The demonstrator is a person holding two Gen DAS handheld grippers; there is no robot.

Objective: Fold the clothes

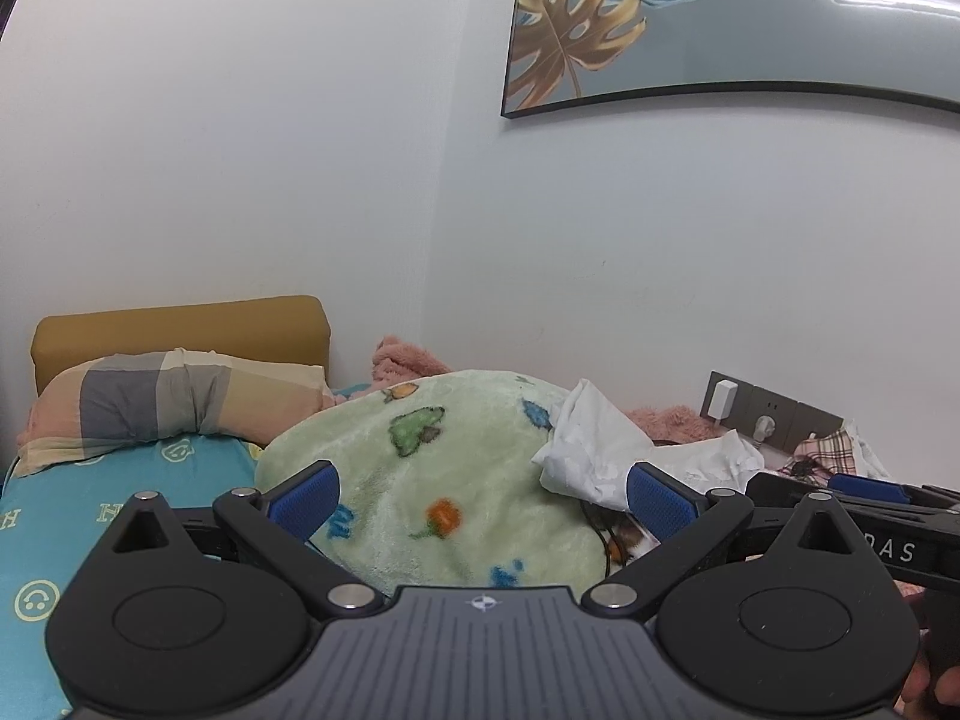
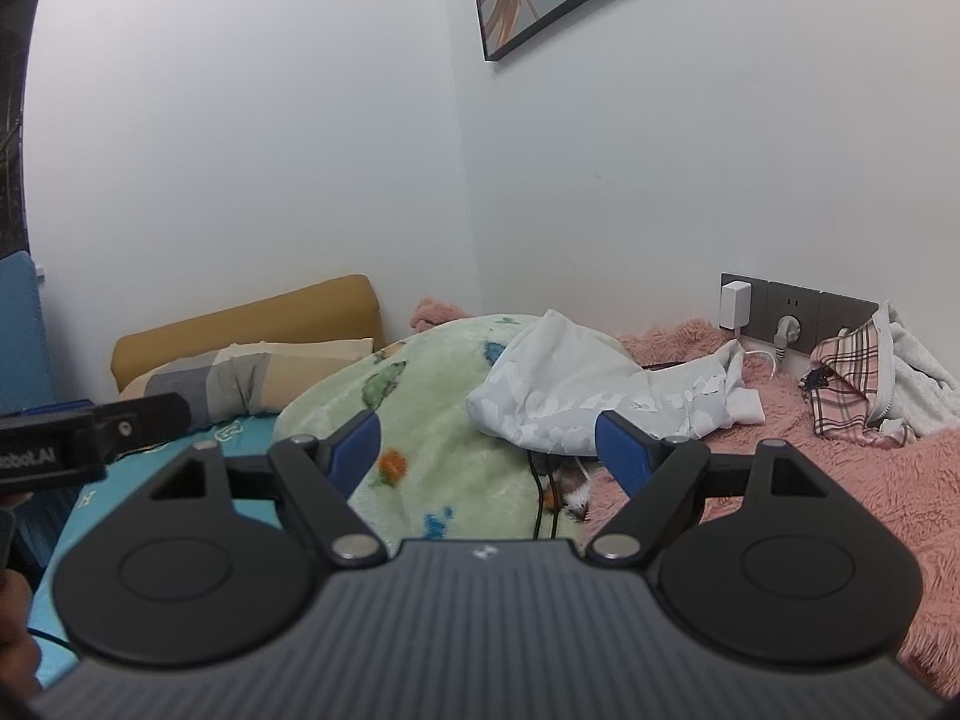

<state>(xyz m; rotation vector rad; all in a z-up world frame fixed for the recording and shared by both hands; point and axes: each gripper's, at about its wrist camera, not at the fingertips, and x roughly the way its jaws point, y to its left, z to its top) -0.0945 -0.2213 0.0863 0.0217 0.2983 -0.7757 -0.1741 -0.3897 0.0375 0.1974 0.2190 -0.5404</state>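
Note:
A crumpled white patterned garment (image 2: 576, 396) lies on the bed, draped over the right side of a pale green fleece blanket (image 2: 432, 414); it also shows in the left wrist view as the white garment (image 1: 594, 444). My right gripper (image 2: 489, 450) stands open just short of the garment, nothing between its blue pads. My left gripper (image 1: 480, 498) is open too, over the green blanket (image 1: 432, 480), holding nothing. A plaid pink garment (image 2: 852, 384) lies crumpled further right by the wall. The other gripper's body shows at the edge of each view.
A checked pillow (image 1: 162, 402) rests on a blue sheet (image 1: 90, 516) before a mustard headboard (image 1: 180, 330). A fluffy pink blanket (image 2: 840, 498) covers the bed's right side. Wall sockets with a white charger (image 2: 735, 306) and a plug sit behind; a dark cable (image 2: 540, 498) runs under the garment.

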